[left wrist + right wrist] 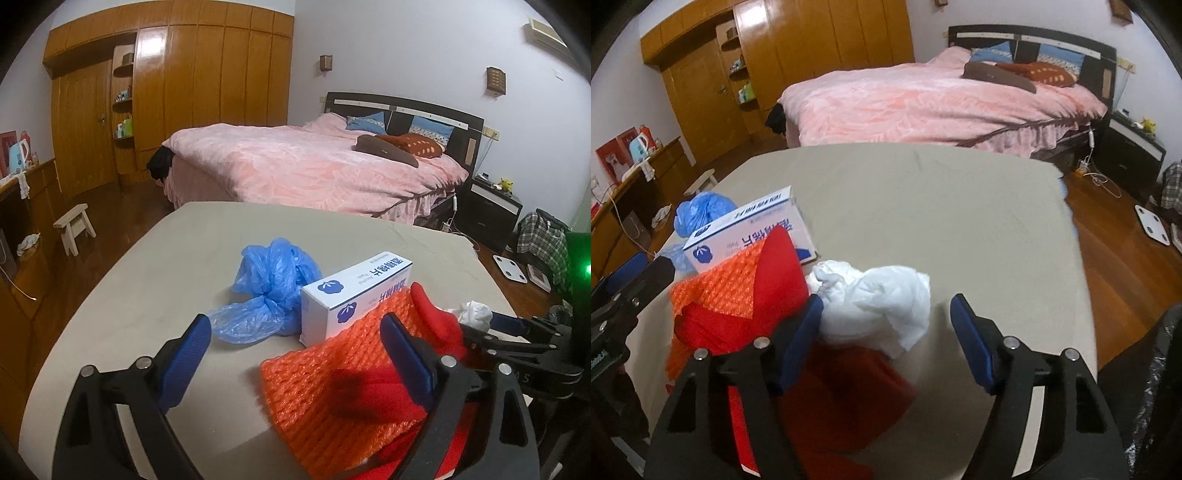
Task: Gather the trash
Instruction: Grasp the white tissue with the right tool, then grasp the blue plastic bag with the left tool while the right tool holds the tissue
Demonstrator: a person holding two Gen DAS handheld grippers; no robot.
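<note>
Tissue wad [875, 302] lying on table [923, 206], between right gripper [886, 317] pads, not yet pinched. Centring before closing, avoiding red bag [783, 280]. Left gripper [295, 350] hanging wide, empty.

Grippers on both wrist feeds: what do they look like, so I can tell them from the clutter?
Both match. The left gripper and right gripper have black plastic linkage arms with triangular cut-outs, silver pivot pins, and flat blue pads on the fingers. No cables or sleeves show.
</note>
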